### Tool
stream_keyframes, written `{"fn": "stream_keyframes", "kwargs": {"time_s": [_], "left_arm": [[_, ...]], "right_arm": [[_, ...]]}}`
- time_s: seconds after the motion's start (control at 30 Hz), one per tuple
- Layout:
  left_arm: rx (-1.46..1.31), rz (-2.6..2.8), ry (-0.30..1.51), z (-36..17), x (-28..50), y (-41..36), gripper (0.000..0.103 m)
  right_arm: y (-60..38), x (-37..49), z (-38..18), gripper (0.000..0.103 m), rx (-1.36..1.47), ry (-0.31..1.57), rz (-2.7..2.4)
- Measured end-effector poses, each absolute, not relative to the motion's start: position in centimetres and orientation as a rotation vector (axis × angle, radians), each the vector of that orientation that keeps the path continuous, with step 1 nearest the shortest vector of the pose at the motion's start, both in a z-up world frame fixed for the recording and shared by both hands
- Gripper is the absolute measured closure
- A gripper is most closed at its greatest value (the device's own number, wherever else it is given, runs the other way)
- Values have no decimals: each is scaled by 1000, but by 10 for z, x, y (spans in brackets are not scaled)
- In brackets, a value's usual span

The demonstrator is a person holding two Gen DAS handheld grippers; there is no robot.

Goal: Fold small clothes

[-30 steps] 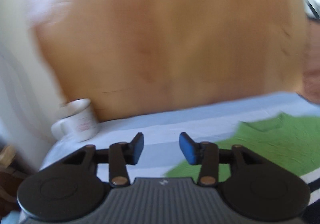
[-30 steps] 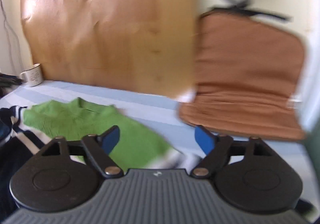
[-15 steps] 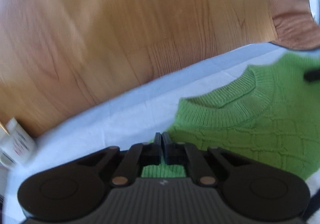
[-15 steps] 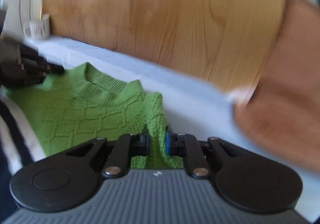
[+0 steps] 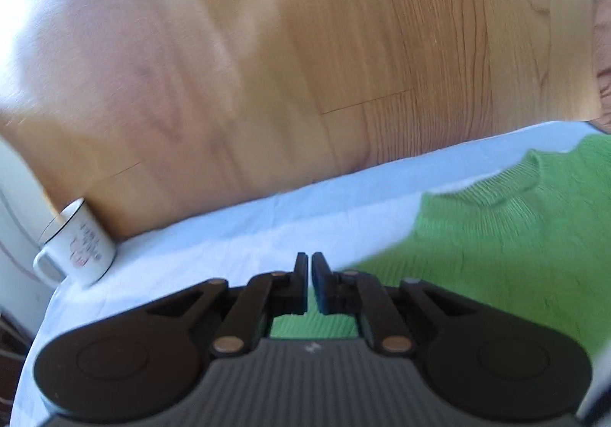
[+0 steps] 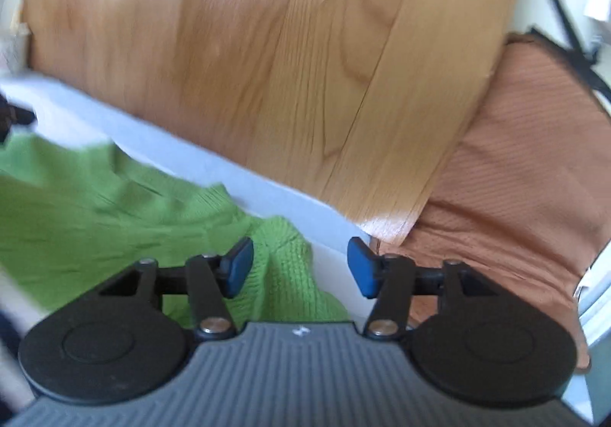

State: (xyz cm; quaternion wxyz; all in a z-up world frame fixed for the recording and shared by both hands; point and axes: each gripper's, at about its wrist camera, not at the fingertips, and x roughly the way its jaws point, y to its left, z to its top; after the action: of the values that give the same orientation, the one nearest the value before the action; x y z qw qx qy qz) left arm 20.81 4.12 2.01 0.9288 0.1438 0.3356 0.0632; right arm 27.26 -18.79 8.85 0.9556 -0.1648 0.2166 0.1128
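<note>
A green knitted sweater (image 5: 515, 247) lies on the pale blue sheet (image 5: 236, 247), with its ribbed collar toward the wooden headboard. My left gripper (image 5: 309, 282) is shut, and green knit shows under the closed jaws at the sweater's left edge. In the right wrist view the sweater (image 6: 114, 213) fills the left side, bunched in a ridge between the fingers. My right gripper (image 6: 299, 266) is open, its blue pads (image 6: 240, 266) apart just above that bunched right edge.
A white mug (image 5: 76, 244) stands at the left by the wooden headboard (image 5: 305, 64). A brown cushion (image 6: 515, 179) leans at the right. A dark striped garment edge (image 6: 7, 327) shows at the lower left of the right wrist view.
My right gripper has opened and let go of the sweater's right edge. My left gripper stays shut on the left edge and has shifted, with the mug back in view.
</note>
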Motion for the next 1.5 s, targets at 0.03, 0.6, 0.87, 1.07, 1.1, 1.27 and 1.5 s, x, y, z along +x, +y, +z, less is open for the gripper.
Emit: {"fn": "stream_keyframes", "kwargs": {"time_s": [0.03,0.6,0.87,1.07,1.1,1.27,1.5], "left_arm": [[281,124,683,25,192,47,96],[-182,-303,831,43,-80,114,64],[-306,-330,882,19,-115,101,94],[-283,-331,863,31,-130,88,101],[-275,-337,846,36,-135,88,101],[-243,-291,902,27,-133,87,101],[-225,-258,882,27,-129,95,97]], "right_arm": [[-192,254,94,46,-286,436,253],[-249,-25,33,46,339,626,409],[-229,-51,18,91,389,650,448],[-245,-75,56,94,237,540,314],[-251,-80,61,94,217,535,297],[-266,-74,46,94,168,629,227],[-268,-64,62,80,38,578,218]]}}
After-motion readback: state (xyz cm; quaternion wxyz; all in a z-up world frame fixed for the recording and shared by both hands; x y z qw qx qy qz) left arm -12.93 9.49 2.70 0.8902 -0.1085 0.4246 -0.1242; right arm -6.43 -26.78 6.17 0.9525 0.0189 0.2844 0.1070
